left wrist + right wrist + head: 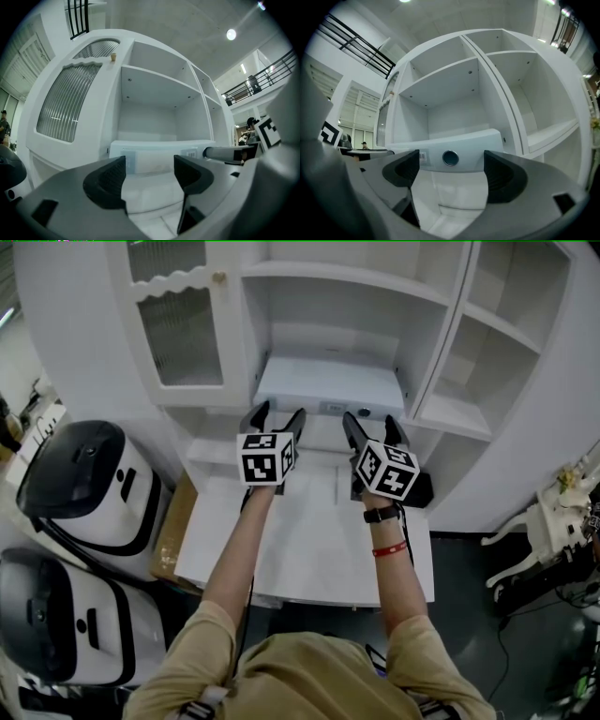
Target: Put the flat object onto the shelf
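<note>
Now my left gripper (278, 413) and right gripper (370, 423) — both spread wide, pinching nothing — point level just before the flat object (328, 385), which lies on the middle shelf (328, 352). Its front edge may overhang; a lopsided push could skew it, a snag drag it off.

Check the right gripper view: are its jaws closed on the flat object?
No, the right gripper stands open, and the flat object lies beyond its jaws.

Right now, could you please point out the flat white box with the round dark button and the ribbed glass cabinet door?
flat white box with the round dark button (328, 385): head view, middle of its top face.
ribbed glass cabinet door (187, 334): head view, glass pane.
</note>
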Motion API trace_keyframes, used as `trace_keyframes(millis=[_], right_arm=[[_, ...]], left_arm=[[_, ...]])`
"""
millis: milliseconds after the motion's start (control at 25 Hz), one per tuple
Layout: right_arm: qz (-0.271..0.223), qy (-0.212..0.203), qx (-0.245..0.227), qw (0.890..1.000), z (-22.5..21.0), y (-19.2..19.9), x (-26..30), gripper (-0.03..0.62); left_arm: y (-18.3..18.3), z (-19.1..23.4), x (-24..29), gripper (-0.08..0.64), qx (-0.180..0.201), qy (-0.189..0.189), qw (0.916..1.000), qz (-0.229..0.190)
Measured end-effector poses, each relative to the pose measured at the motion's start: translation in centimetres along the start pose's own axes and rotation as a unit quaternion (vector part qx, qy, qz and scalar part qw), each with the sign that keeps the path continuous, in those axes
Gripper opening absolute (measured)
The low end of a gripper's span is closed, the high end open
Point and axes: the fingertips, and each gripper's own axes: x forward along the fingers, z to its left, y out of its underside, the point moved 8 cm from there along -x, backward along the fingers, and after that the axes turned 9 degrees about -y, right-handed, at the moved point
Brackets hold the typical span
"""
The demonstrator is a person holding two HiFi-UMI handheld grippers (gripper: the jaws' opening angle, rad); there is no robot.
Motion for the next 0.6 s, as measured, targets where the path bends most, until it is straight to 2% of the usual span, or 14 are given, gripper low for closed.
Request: trace_keyframes(millis=[600], right_arm=[[-0.002, 0.001, 0.01, 1.0, -0.9, 0.0, 3.4, 0.445]], left_arm=[[-0.4, 1.5, 3.7, 0.336, -0.008, 0.001, 0.9999, 0.009]])
